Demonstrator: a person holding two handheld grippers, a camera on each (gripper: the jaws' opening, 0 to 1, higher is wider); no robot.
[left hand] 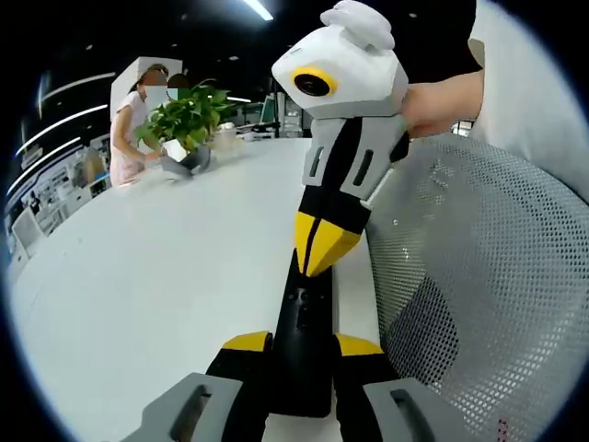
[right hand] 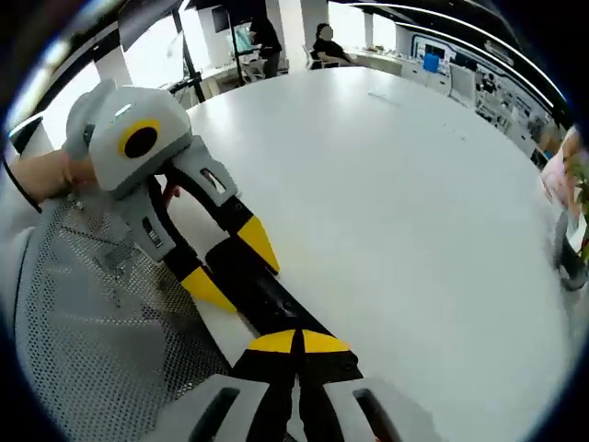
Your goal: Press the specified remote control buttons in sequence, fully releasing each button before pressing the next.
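Observation:
A long black remote control (left hand: 304,313) lies lengthwise between the yellow-tipped jaws of my left gripper (left hand: 304,343), which is shut on its near end. My right gripper (left hand: 319,253) comes down from the upper right, held by a hand (left hand: 442,101). Its two yellow tips are shut together, with the point resting on the remote's far end. In the right gripper view my right gripper (right hand: 299,343) is shut with its tips against the remote (right hand: 262,290). There the left gripper (right hand: 232,265) clamps the remote's other end from the upper left. The buttons are too dark to make out.
The wide white table (left hand: 166,276) (right hand: 396,203) stretches away. A grey mesh chair back (left hand: 488,276) (right hand: 92,322) stands close against the table's edge beside the remote. At the far end are a potted plant (left hand: 184,120) and a person (left hand: 129,138).

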